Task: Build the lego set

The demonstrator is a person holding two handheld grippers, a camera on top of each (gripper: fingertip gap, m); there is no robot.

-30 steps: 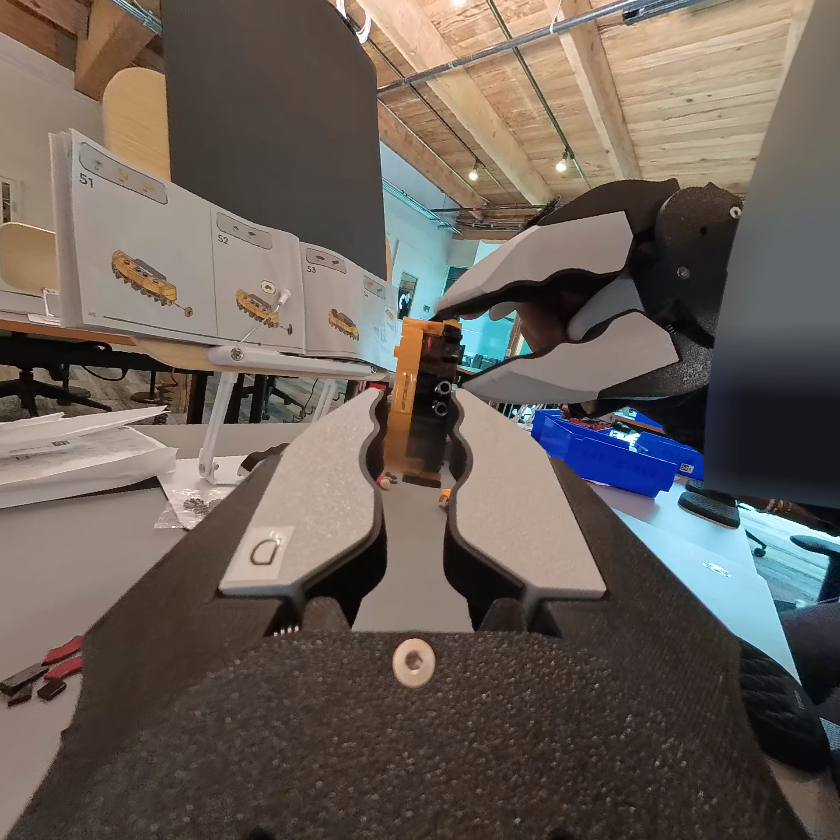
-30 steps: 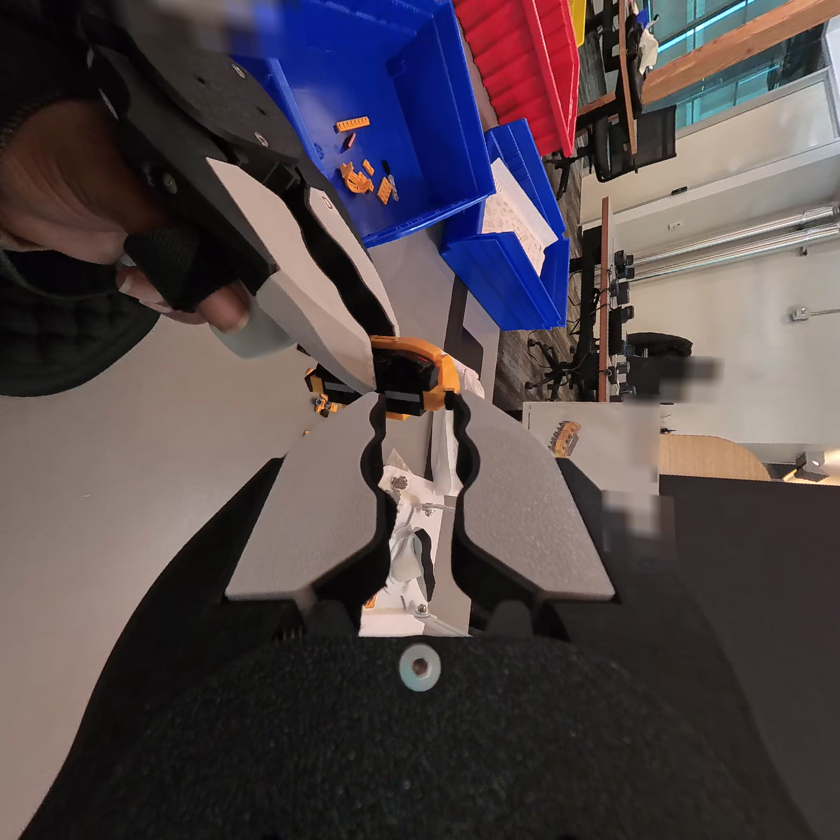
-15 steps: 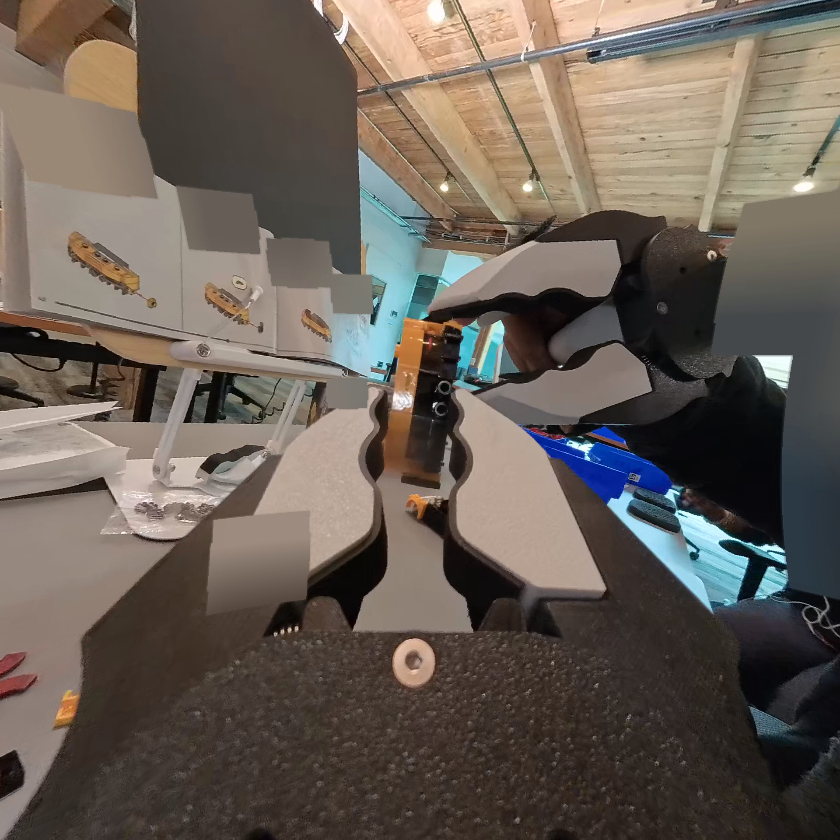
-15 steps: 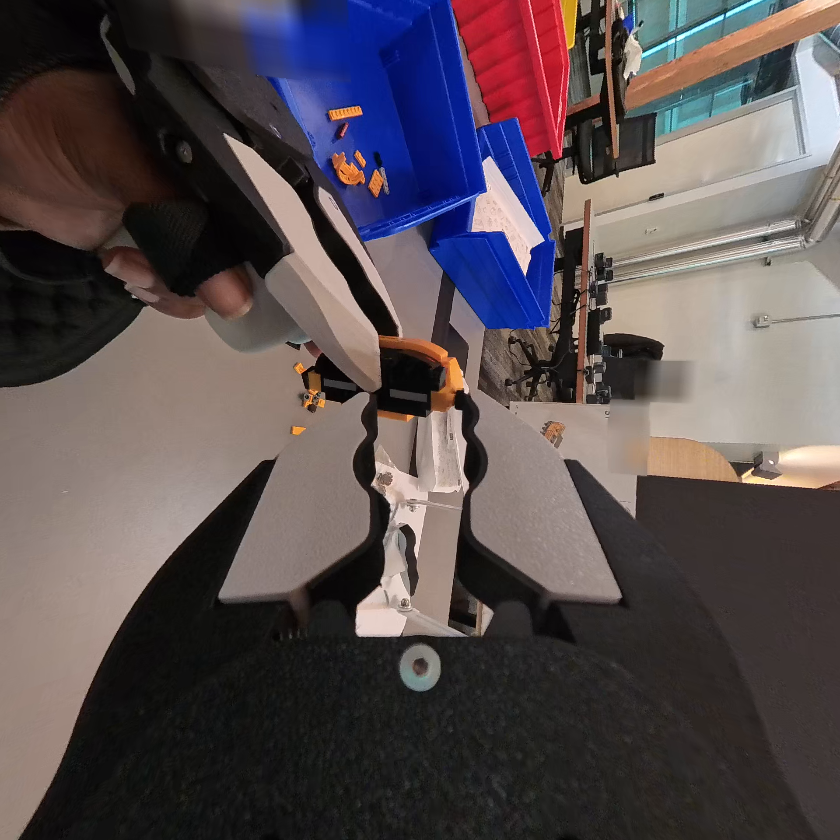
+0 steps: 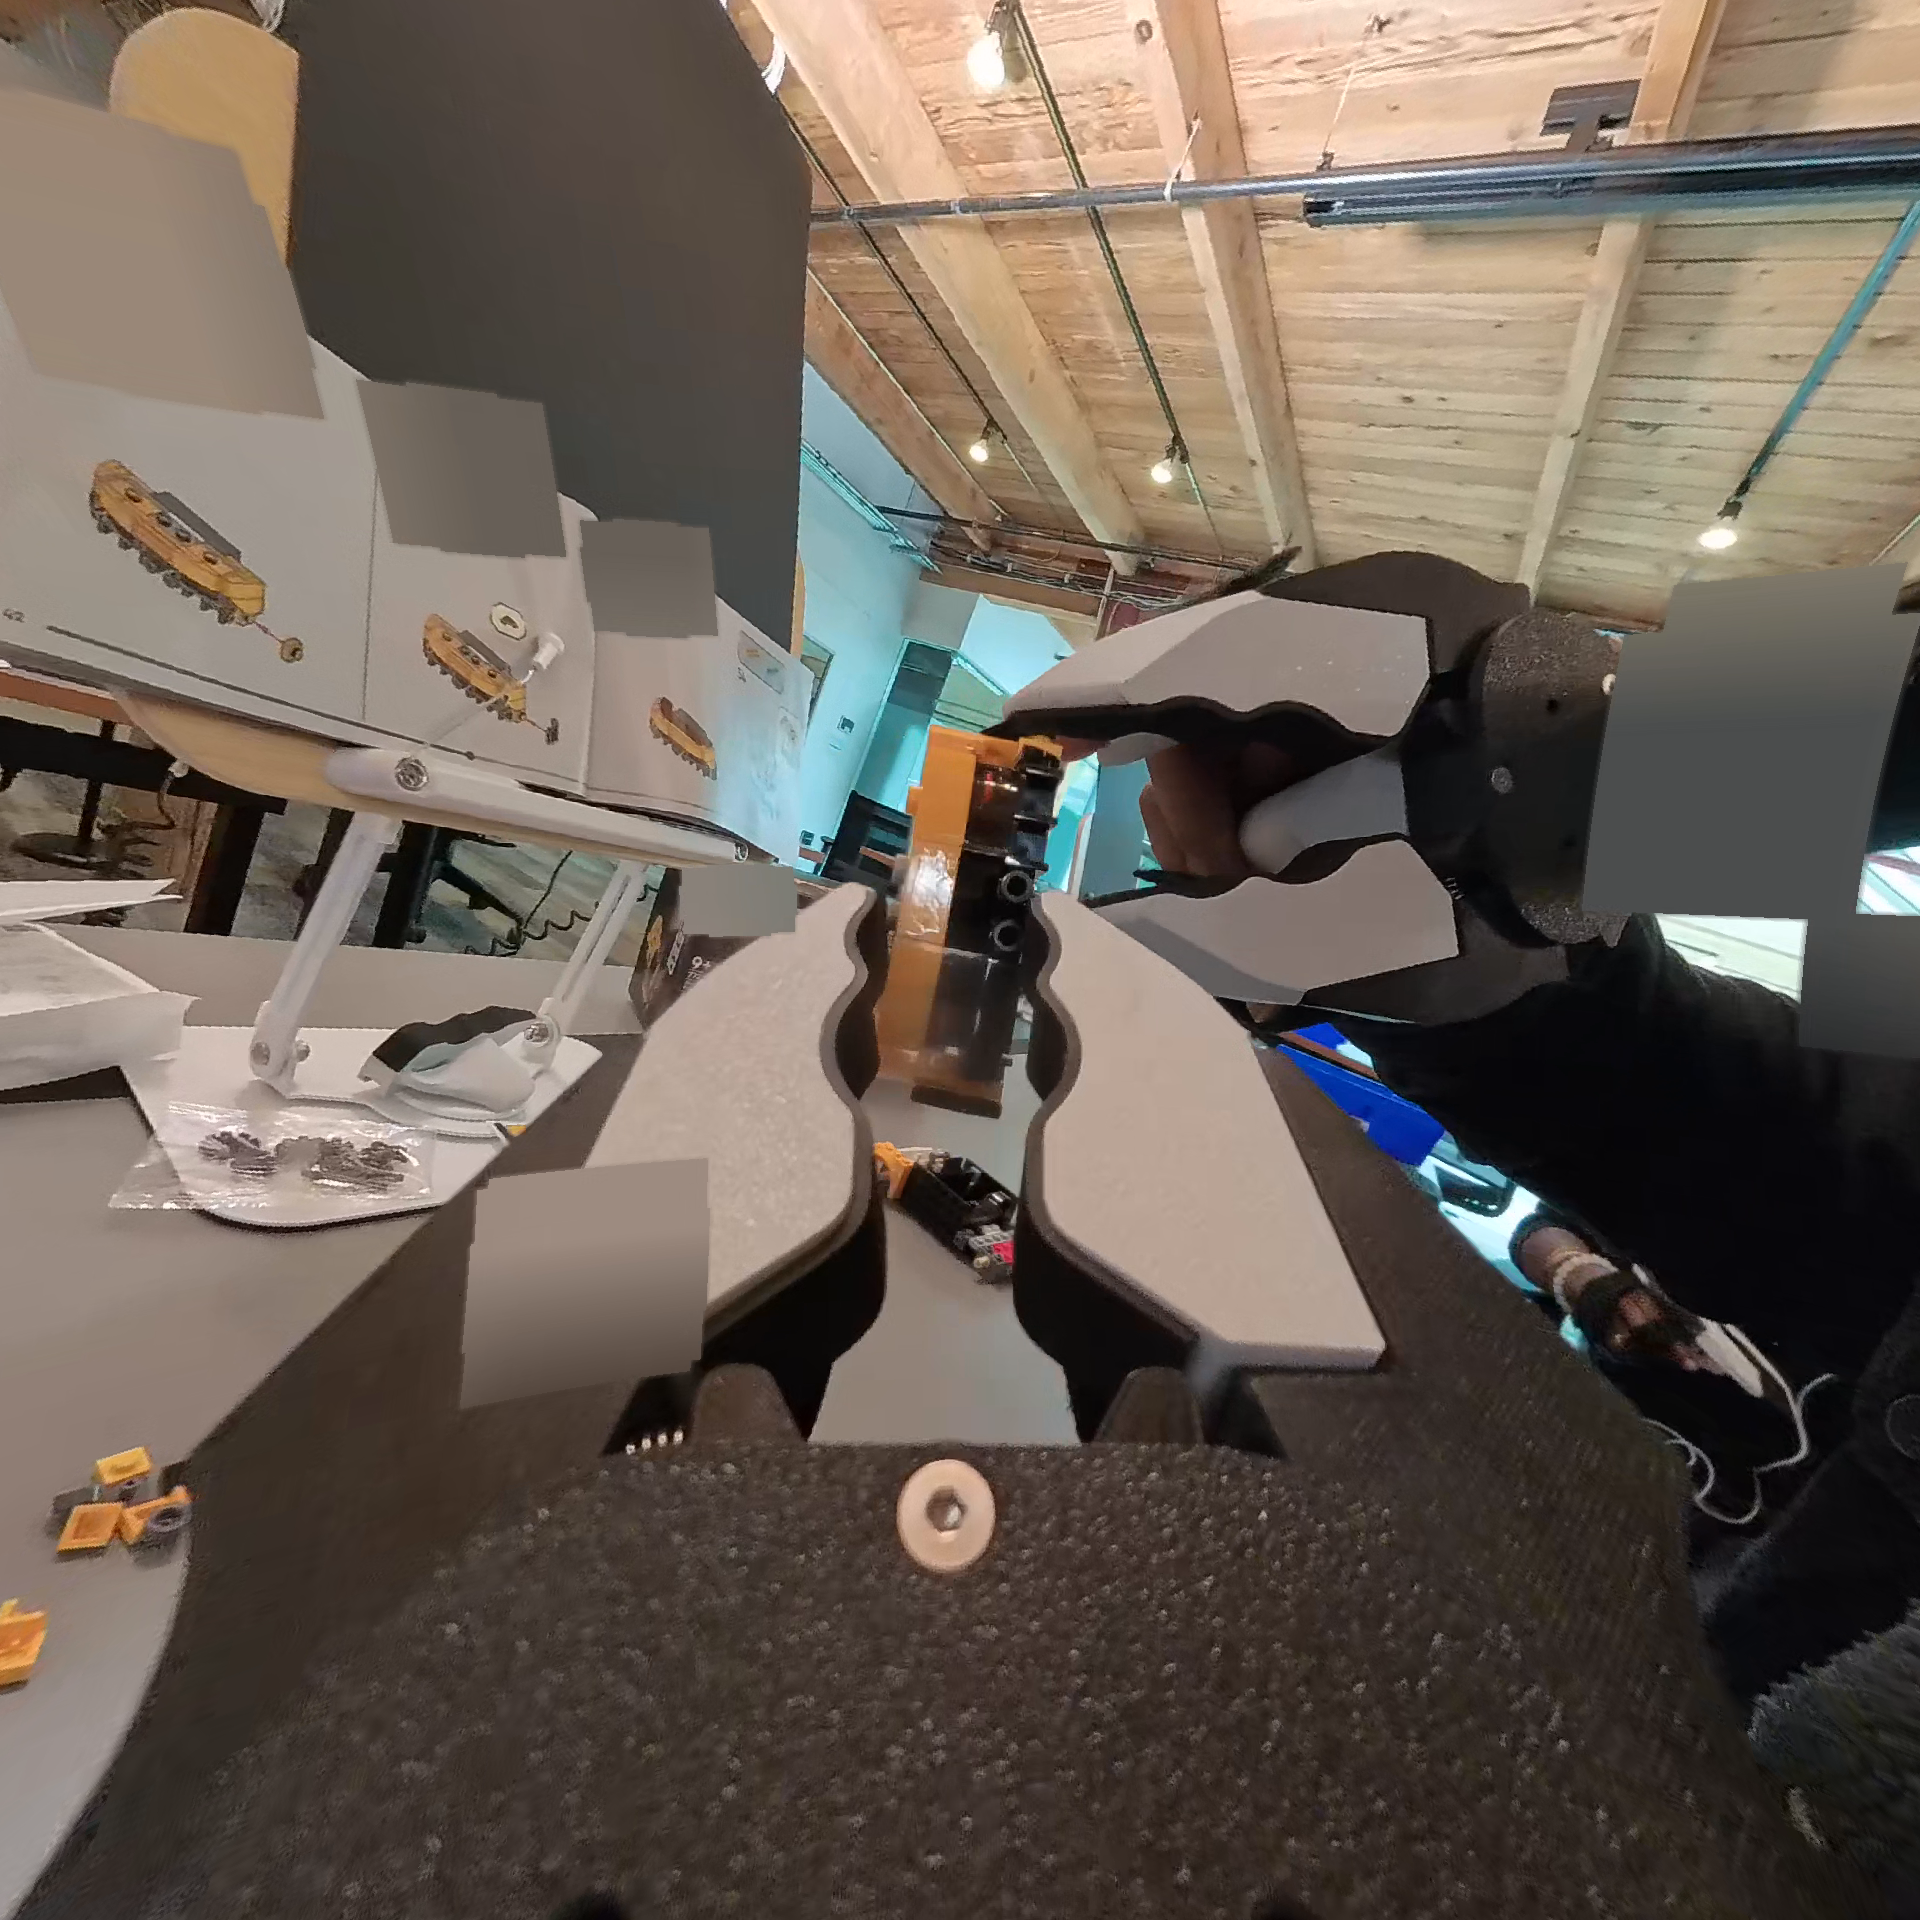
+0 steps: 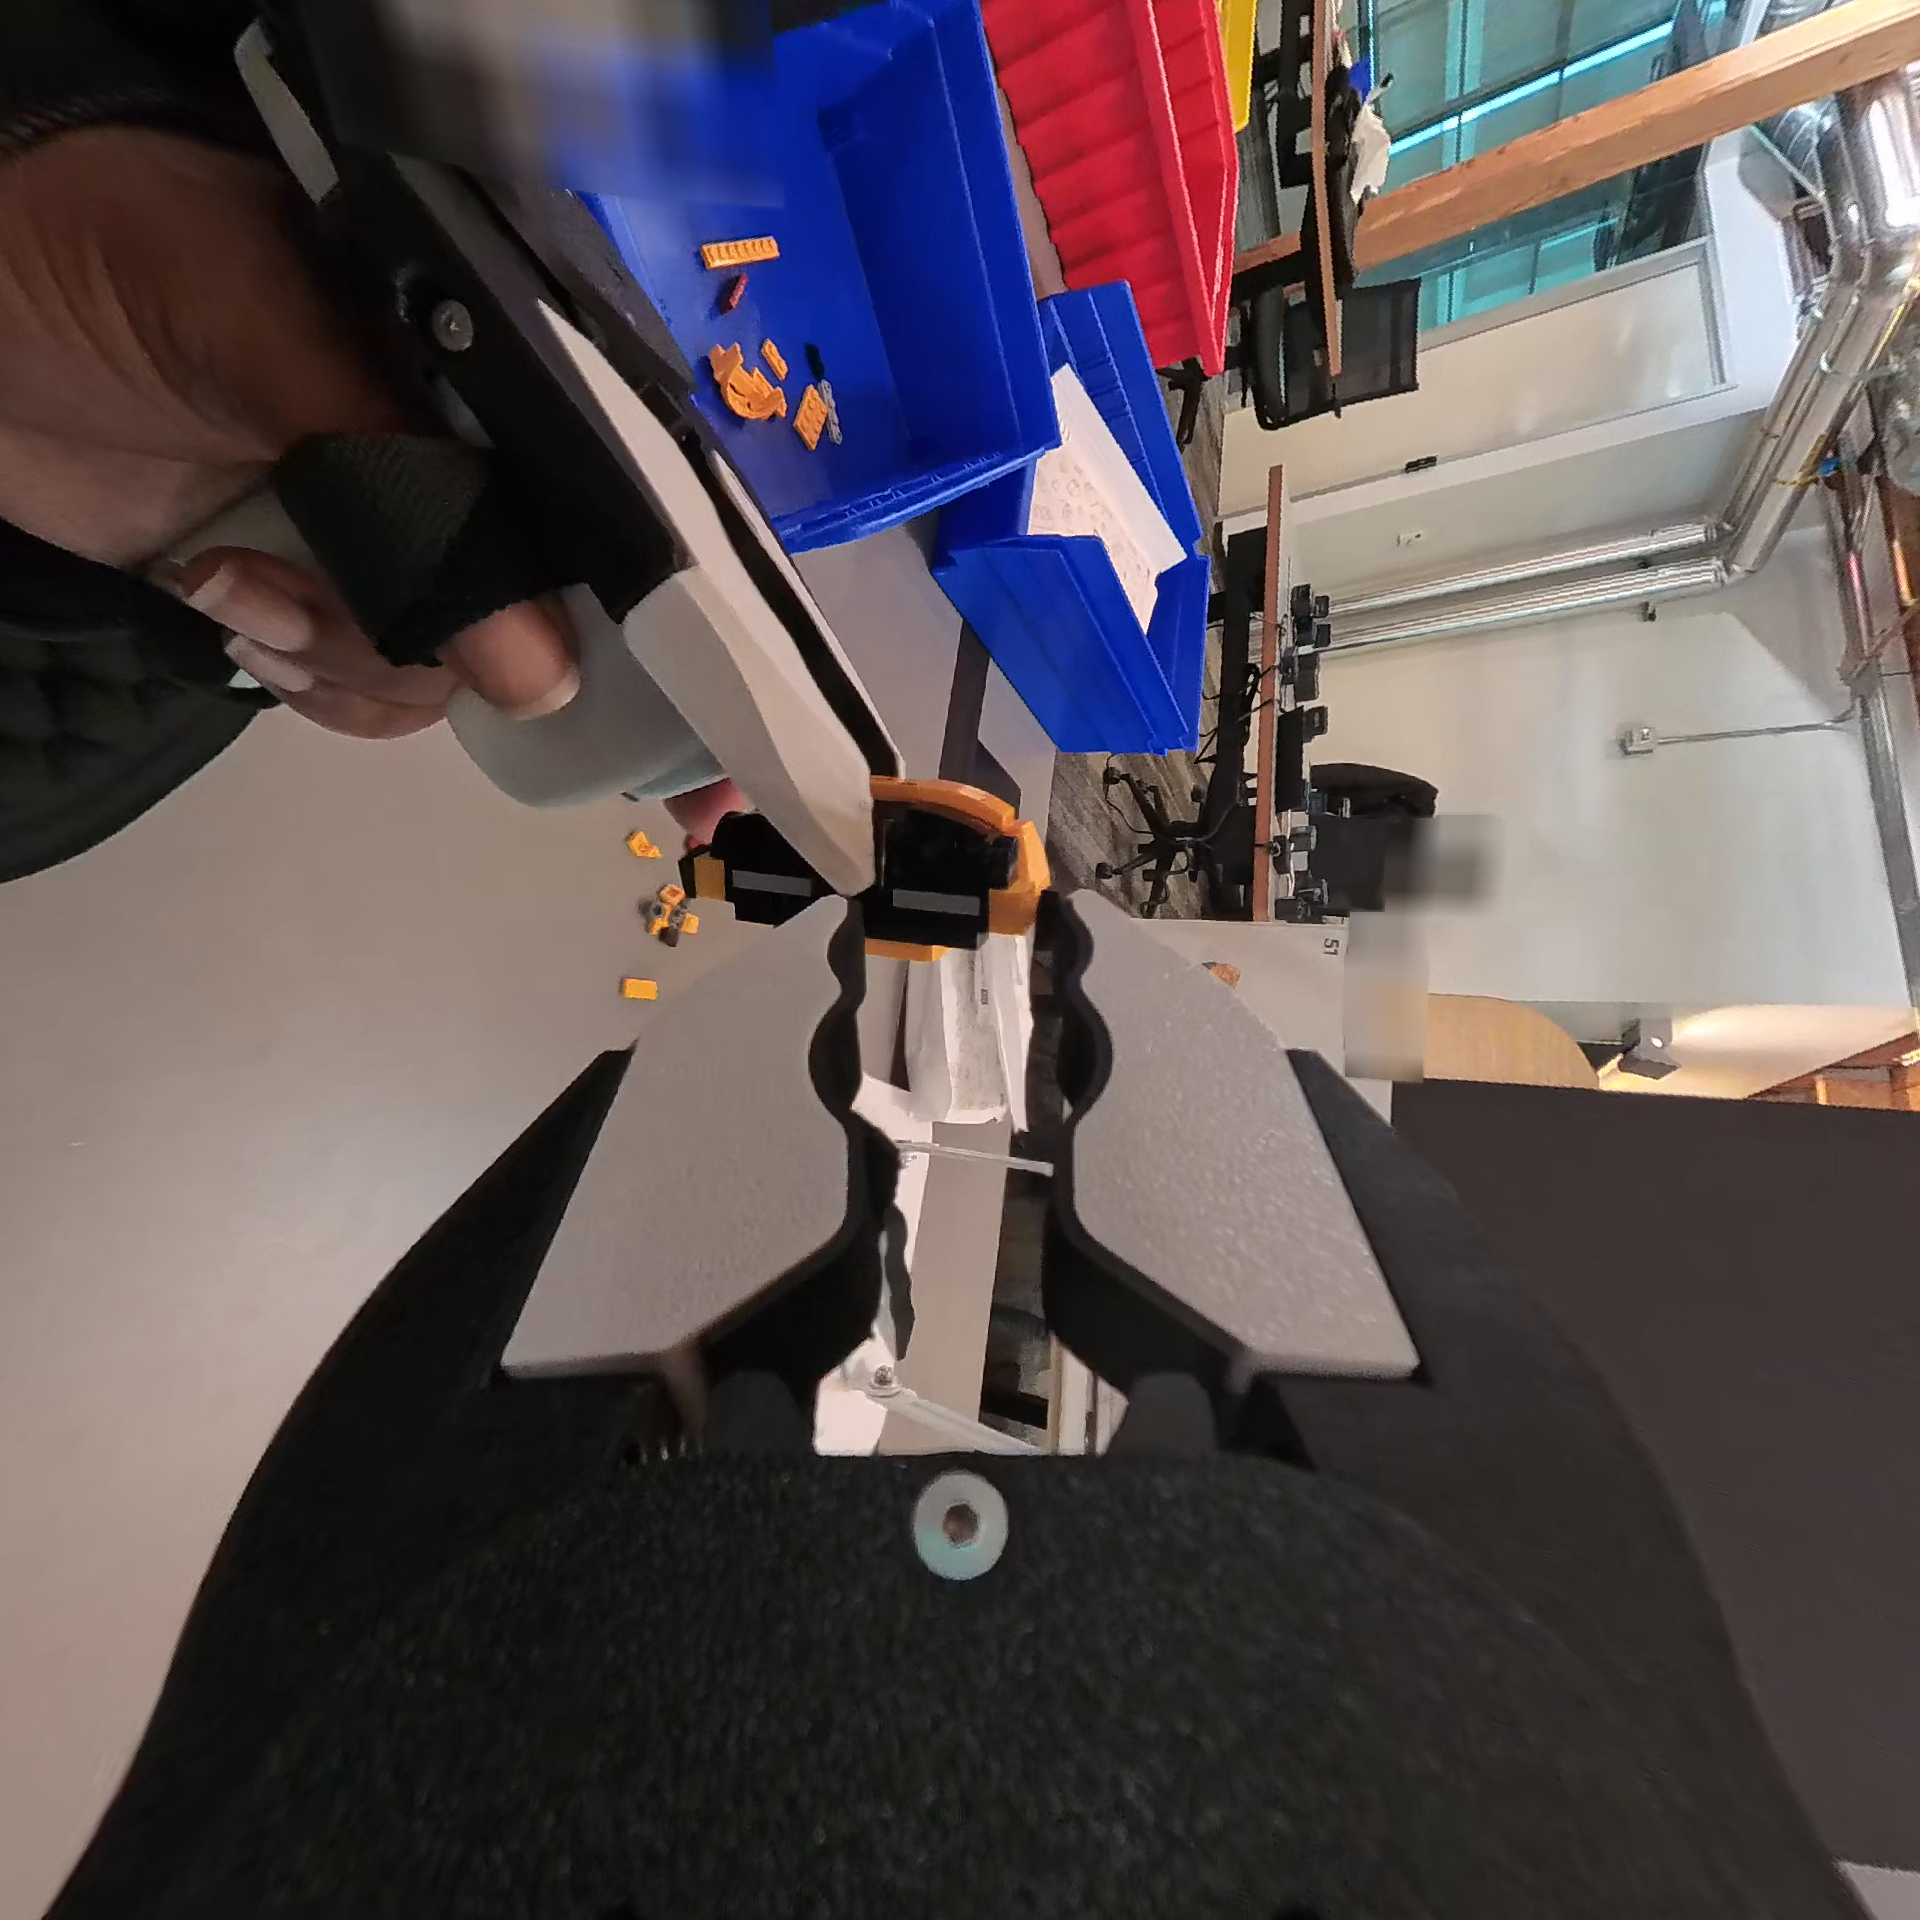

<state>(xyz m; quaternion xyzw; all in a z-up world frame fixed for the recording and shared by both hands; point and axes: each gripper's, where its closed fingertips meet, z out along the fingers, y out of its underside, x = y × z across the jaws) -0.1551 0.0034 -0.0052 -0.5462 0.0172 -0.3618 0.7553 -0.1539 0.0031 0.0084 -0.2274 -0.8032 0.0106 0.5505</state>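
An orange and black lego assembly (image 5: 935,977) stands upright, held off the grey table (image 5: 208,1299). My left gripper (image 5: 951,914) is shut on its lower part. My right gripper (image 5: 1055,816) comes in from the right and its fingertips close on the upper part. In the right wrist view my right gripper (image 6: 948,920) grips the orange-rimmed end of the assembly (image 6: 935,862). A finger of the left gripper (image 6: 748,707) crosses the assembly from the upper left and hides its middle. A smaller black and orange assembly (image 5: 951,1195) lies on the table below.
An open instruction booklet (image 5: 364,582) rests on a white stand at the left, with a bag of small black parts (image 5: 301,1153) at its foot. Loose orange pieces (image 5: 114,1507) lie near the left edge. Blue bins (image 6: 883,312) and a red bin (image 6: 1122,156) stand beyond. Left and right tips are no more than a few centimetres apart.
Both grippers kept hold of the assembly and moved together over the table. The smaller assembly and loose orange pieces have come into the left wrist view.
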